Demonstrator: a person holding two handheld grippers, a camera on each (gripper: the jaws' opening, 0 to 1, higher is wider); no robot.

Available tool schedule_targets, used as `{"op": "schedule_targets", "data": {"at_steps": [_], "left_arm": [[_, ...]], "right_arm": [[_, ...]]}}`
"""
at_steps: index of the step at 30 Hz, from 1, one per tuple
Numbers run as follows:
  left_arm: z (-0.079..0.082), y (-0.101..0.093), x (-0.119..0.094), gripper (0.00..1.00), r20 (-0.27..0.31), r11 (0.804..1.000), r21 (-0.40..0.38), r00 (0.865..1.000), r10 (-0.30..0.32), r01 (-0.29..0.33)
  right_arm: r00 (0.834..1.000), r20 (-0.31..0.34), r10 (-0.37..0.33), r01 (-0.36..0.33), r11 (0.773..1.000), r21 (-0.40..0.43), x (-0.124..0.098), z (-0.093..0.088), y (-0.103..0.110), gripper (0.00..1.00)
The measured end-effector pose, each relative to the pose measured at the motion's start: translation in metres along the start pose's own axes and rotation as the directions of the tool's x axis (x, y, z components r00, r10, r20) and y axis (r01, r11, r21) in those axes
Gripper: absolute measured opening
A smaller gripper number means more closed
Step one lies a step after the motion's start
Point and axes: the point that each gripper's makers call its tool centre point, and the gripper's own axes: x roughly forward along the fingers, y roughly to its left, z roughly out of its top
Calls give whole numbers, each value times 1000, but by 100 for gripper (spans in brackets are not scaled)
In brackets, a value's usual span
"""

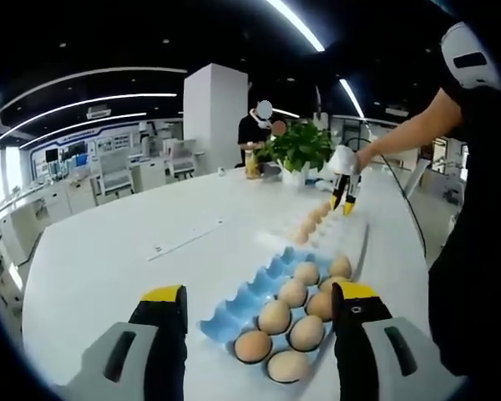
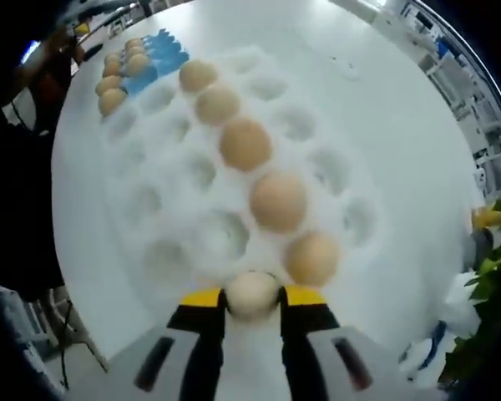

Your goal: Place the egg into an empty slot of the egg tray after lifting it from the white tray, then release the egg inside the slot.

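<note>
Two grippers work at a round white table (image 1: pixel 117 251). In the right gripper view, the right gripper (image 2: pixel 252 299) has its yellow-tipped jaws clamped on a pale egg (image 2: pixel 251 293), one jaw on each side, at the near edge of the white tray (image 2: pixel 163 209). Five more brown eggs lie in a diagonal row across that tray's moulded hollows, and the blue egg tray (image 2: pixel 154 58) lies beyond it, near the table edge, with eggs in it. In the left gripper view, the left gripper (image 1: pixel 259 302) has its jaws wide apart and holds nothing, with the blue egg tray between and beyond them, its near slots filled with brown eggs and its far slots bare. Farther off, the right gripper, held by a person's hand (image 1: pixel 344 159), reaches down at the white tray beside a potted plant (image 1: pixel 301 149).
</note>
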Motion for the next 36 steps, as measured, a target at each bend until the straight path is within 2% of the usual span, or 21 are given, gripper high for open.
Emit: {"op": "schedule_targets", "data": {"at_steps": [1,4,11,24,29,36], "left_arm": [[0,0,0,71,-2,1000,1,1000,0,0],[1,-1,1,71,4,1000,-1,1000,-2,2],[-1,2,0,71,-2,1000,0,1000,5,-5],[-2,1,1,71,-2,1000,-2,1000,2,-2],[-5,0,1,71,-9,1000,0,1000,2,-2],[-5,-1,0,72,-7,1000,1,1000,2,-2]], "right_arm": [[1000,10,-3,2,1000,27,-2,-1,0,25],[999,31,-10,9,999,39,-8,0,0,25],[997,79,-10,9,1000,17,-24,11,7,25],[996,86,16,-14,1000,-18,-24,21,22,25],[993,107,47,-40,997,-63,-22,39,38,25],[988,134,75,-61,992,-108,-19,64,49,25]]}}
